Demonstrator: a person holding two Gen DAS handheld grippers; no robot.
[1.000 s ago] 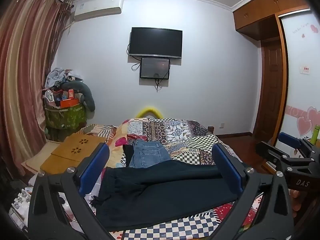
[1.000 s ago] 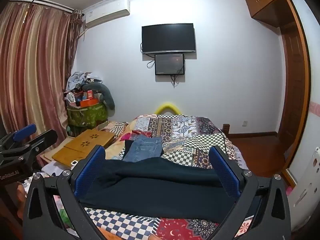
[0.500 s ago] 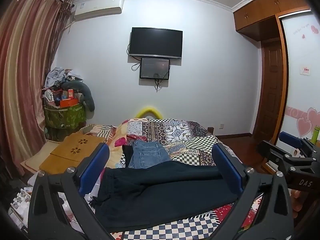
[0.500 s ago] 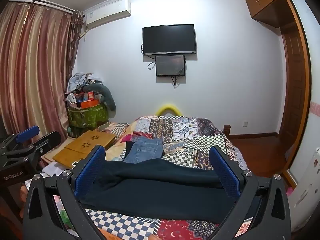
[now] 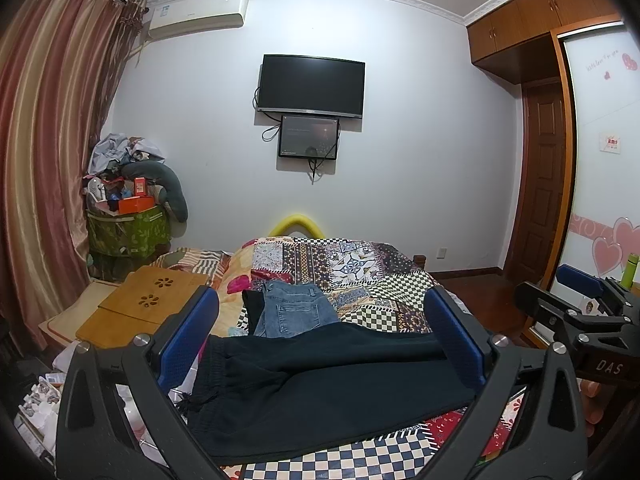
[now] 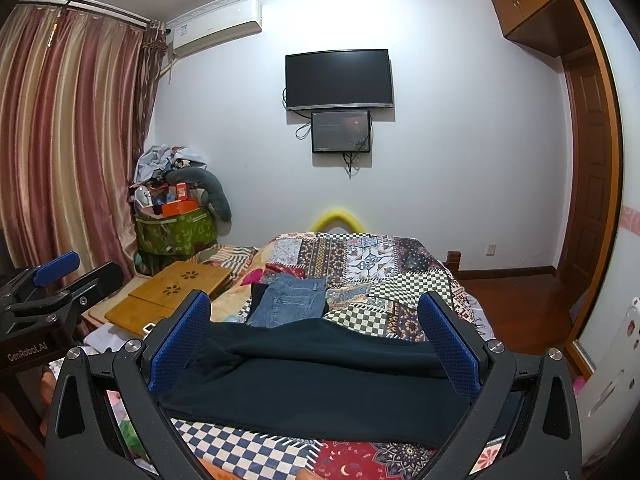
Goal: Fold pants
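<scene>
Dark navy pants [image 5: 320,392] spread flat across near end of patchwork quilt [image 5: 360,268] on bed, waistband with drawstring at left, legs running right, one leg overlapping the other. Same pants [image 6: 320,384] in right wrist view, lying crosswise between the blue pads. Left gripper [image 5: 320,340] above near edge of pants, fingers spread wide, blue pads [image 5: 188,332] apart, nothing pinched, not touching fabric as far as visible. Right gripper [image 6: 316,340] likewise hovering over pants, fingers wide apart, pads [image 6: 450,348] empty. Each gripper visible in the other's view: right gripper [image 5: 580,312] at right edge of left view, left gripper [image 6: 52,288] at left edge of right view. Folded blue jeans [image 5: 294,312] just behind navy pants, lying on a black garment [image 5: 252,308]. Bamboo lap desk [image 5: 140,304] left of bed. Wall TV [image 5: 312,84] with smaller screen [image 5: 308,136] below it. Air conditioner [image 5: 196,12] upper left, striped curtain [image 5: 48,140] at left, cluttered green bin [image 5: 128,232] in corner. Yellow foam tube [image 5: 296,224] at far end of bed.
</scene>
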